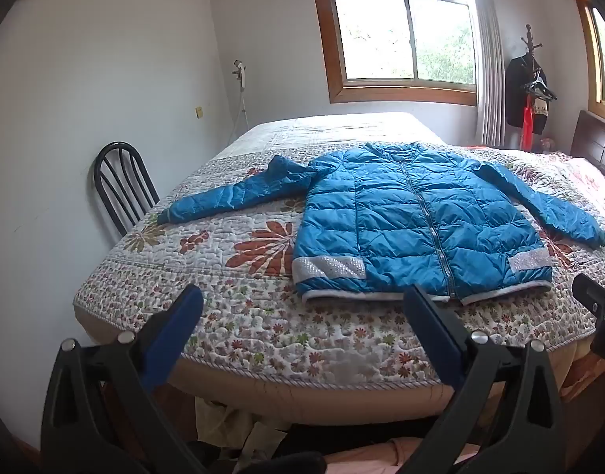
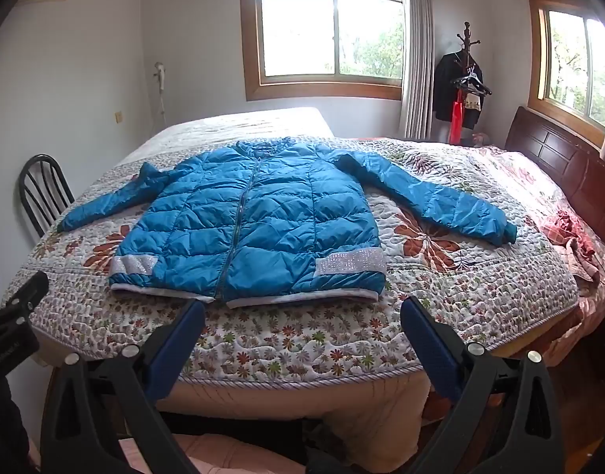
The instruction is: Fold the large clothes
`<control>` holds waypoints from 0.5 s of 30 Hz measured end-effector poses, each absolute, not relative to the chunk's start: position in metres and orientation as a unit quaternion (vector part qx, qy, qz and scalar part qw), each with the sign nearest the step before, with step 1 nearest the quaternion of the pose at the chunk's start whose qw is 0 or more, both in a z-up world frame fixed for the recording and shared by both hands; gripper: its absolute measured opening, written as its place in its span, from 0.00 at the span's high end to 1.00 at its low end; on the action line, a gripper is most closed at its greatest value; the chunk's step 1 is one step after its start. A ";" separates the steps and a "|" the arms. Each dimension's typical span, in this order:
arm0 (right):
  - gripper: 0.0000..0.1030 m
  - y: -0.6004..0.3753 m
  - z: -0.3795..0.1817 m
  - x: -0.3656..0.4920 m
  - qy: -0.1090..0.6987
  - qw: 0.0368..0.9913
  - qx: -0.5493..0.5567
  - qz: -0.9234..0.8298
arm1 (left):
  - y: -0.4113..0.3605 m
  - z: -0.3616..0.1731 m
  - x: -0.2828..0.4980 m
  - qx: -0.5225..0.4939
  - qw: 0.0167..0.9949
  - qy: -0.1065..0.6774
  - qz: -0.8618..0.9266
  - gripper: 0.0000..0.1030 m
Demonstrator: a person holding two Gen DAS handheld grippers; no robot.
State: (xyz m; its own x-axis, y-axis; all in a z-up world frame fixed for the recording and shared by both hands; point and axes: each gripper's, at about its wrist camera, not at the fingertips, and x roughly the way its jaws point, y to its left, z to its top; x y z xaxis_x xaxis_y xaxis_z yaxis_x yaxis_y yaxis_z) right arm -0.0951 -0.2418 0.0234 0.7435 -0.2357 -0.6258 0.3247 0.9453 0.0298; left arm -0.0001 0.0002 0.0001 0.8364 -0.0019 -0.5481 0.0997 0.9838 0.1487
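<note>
A blue puffer jacket [image 1: 417, 221] lies flat and zipped on the floral quilt [image 1: 243, 316], both sleeves spread outward. The left gripper [image 1: 302, 296] hovers near the jacket's hem, jaws wide apart, empty. A black chair [image 1: 122, 185] stands beyond the jacket's left sleeve.

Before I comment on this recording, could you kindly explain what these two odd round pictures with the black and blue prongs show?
No robot here: a person holds a two-finger gripper in each hand, each carrying a fisheye camera looking along its fingers. One picture comes from the left gripper, the other from the right gripper. The blue-padded prongs are their fingers. Both grippers are open and hold nothing. A blue puffer jacket lies flat on the floral quilt of a bed, zipped, sleeves spread out. A black chair stands beside the bed.
</note>
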 end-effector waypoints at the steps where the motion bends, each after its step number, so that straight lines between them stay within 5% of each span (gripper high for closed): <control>1: 0.04 -0.242 0.023 -0.095 0.325 0.931 0.068 -0.151 | 0.000 0.000 0.000 0.086 0.954 0.285 -0.026 0.03; 15: 0.04 -0.242 0.023 -0.095 0.327 0.931 0.070 -0.150 | 0.001 0.000 0.000 0.085 0.954 0.285 -0.025 0.03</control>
State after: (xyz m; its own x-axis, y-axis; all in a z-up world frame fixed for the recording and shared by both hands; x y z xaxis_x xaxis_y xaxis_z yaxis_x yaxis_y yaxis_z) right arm -0.0948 -0.2417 0.0231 0.7416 -0.2329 -0.6291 0.3238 0.9456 0.0316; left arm 0.0004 0.0009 0.0001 0.8359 0.0008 -0.5488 0.0967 0.9841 0.1487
